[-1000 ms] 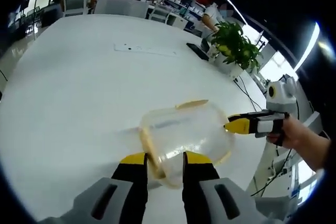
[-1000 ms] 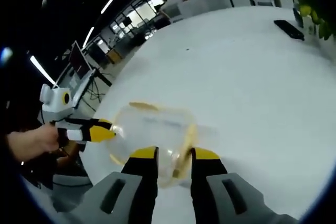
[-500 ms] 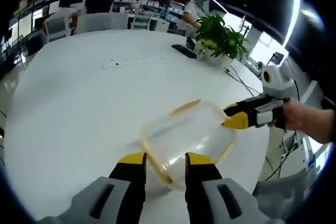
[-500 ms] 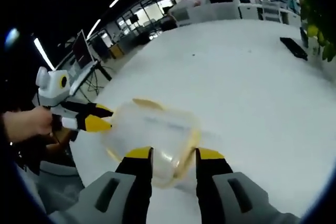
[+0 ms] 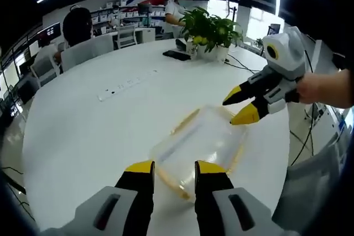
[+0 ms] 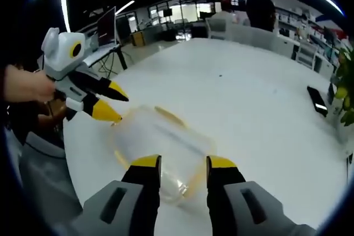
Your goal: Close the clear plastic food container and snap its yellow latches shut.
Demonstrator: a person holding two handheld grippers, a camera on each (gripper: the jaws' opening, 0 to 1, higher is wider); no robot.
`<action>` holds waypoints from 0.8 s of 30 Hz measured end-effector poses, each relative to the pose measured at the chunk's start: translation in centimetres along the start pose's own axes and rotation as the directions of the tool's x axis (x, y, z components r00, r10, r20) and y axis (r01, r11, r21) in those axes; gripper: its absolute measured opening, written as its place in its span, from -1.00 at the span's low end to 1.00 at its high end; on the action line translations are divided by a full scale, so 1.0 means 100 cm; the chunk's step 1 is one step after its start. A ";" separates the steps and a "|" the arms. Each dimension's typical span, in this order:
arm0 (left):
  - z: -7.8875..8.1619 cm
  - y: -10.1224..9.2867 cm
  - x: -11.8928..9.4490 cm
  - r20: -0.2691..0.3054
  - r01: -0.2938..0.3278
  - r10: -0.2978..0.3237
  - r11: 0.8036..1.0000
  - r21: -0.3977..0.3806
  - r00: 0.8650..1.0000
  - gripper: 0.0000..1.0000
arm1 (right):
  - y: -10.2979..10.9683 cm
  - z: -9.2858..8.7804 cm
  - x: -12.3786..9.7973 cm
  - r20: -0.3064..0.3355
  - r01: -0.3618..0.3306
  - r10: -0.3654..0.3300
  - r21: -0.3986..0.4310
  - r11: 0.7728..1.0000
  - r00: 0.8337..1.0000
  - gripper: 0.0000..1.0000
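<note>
Both grippers' fingers (image 5: 147, 171) (image 6: 221, 164) gape open around the clear container (image 5: 200, 143) on the table (image 5: 83, 131).

Your left gripper (image 5: 170, 168) has a grey body and black fingers (image 5: 139, 192) capped yellow; your right gripper (image 6: 181, 164) matches, with a rounded pale-grey housing behind its fingers.
</note>
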State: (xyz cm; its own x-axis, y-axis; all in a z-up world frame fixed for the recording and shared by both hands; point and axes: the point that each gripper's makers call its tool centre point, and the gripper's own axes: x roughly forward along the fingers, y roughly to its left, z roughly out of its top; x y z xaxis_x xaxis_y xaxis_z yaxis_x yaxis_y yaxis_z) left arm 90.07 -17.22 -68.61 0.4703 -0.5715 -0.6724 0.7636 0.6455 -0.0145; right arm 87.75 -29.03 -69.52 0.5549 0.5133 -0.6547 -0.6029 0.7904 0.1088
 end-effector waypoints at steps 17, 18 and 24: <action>0.023 -0.037 0.014 0.024 0.090 -0.095 0.981 0.173 0.995 -0.65 | 0.012 0.013 0.018 0.023 -0.051 0.053 -0.097 0.994 0.998 -0.69; 0.024 -0.039 0.014 0.027 0.092 -0.098 0.979 0.181 0.995 -0.65 | 0.012 0.016 0.020 0.028 -0.051 0.055 -0.105 0.993 0.998 -0.72; 0.023 -0.048 0.020 0.024 0.111 -0.119 0.972 0.208 0.993 -0.66 | 0.018 0.024 0.031 0.046 -0.084 0.091 -0.131 0.988 0.995 -0.75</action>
State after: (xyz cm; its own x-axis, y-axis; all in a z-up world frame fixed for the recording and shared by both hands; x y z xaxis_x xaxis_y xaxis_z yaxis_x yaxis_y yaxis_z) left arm 88.41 -22.61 -68.18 0.3866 -0.6559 -0.6484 0.8866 0.4580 0.0654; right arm 89.75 -25.26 -69.58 0.5236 0.5979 -0.6069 -0.7171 0.6939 0.0650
